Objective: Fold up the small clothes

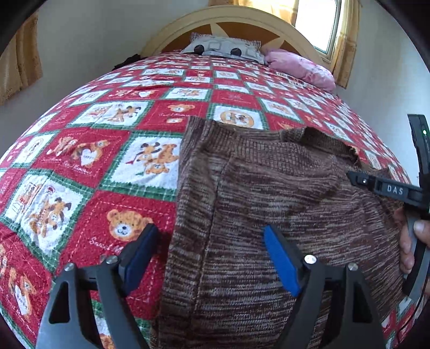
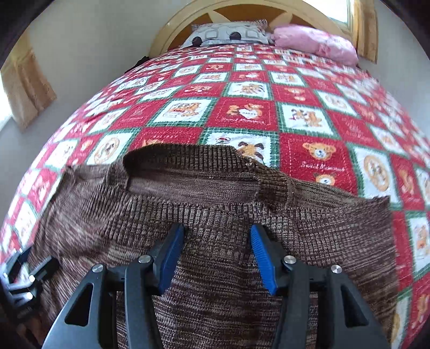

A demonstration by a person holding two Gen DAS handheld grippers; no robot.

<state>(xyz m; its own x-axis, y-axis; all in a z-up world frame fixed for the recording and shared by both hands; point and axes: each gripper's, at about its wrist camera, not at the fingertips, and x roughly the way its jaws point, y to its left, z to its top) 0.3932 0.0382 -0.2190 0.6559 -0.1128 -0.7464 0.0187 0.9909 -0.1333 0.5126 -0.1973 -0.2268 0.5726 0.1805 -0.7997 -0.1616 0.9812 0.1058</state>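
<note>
A brown knitted sweater (image 1: pixel 268 214) lies flat on the red teddy-bear quilt (image 1: pixel 94 150). Its collar faces the headboard and shows in the right wrist view (image 2: pixel 193 171). My left gripper (image 1: pixel 209 241) is open and empty, its jaws straddling the sweater's left edge just above the cloth. My right gripper (image 2: pixel 217 241) is open and empty over the sweater's chest below the collar (image 2: pixel 215 268). The right gripper also shows at the right edge of the left wrist view (image 1: pixel 387 188), held in a hand. The left gripper shows at the lower left of the right wrist view (image 2: pixel 24 279).
A grey patterned pillow (image 1: pixel 225 47) and a pink pillow (image 1: pixel 301 67) lie at the cream headboard (image 1: pixel 231 18). The quilt (image 2: pixel 242 88) stretches beyond the sweater. Curtains (image 1: pixel 18 61) hang on the left wall and by the window (image 1: pixel 317 24).
</note>
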